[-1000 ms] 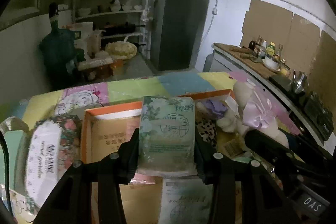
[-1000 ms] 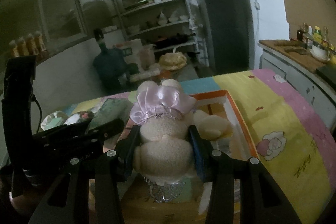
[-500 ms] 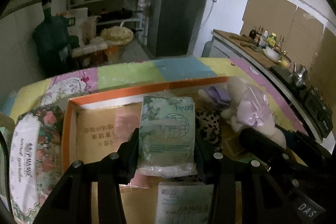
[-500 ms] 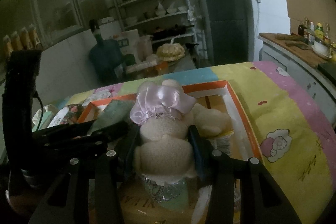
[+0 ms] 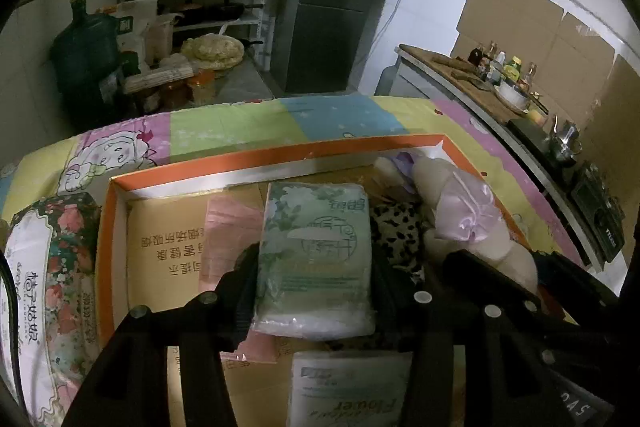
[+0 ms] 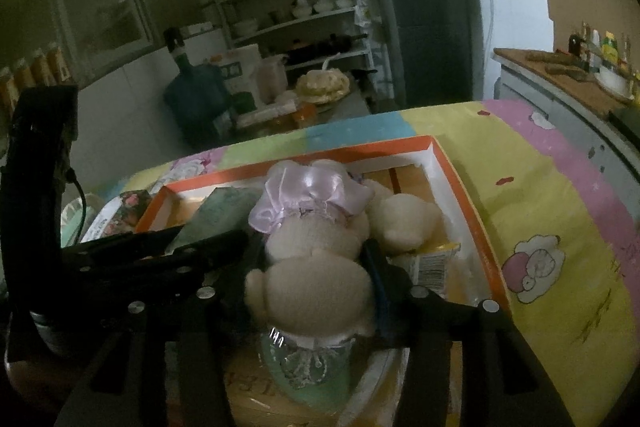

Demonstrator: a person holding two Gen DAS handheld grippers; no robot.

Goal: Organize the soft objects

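A pale green tissue pack [image 5: 316, 247] sits between the fingers of my left gripper [image 5: 314, 267], low over the orange-rimmed cardboard box [image 5: 280, 151]. The jaws are opening, but the pads still touch the pack's sides. My right gripper [image 6: 312, 255] has a cream plush toy with a pink satin bonnet [image 6: 316, 239] between its fingers, over the same box [image 6: 472, 203]. Its jaws are opening too, and the plush still fills the gap. Each wrist view shows the other gripper beside its own. The plush [image 5: 464, 211] lies right of the pack.
In the box lie a pink pack [image 5: 232, 227], a leopard-print piece [image 5: 396, 231], a white pack [image 5: 348, 387] and a second cream plush [image 6: 404, 227]. A floral tissue pack [image 5: 48, 267] lies left of the box on the patchwork cloth [image 6: 560, 211]. A kitchen counter [image 5: 480, 75] runs along the right.
Both grippers have come down and tipped toward the box, so pack and plush now sit low inside it. The plush bulges wider between the right fingers than before.
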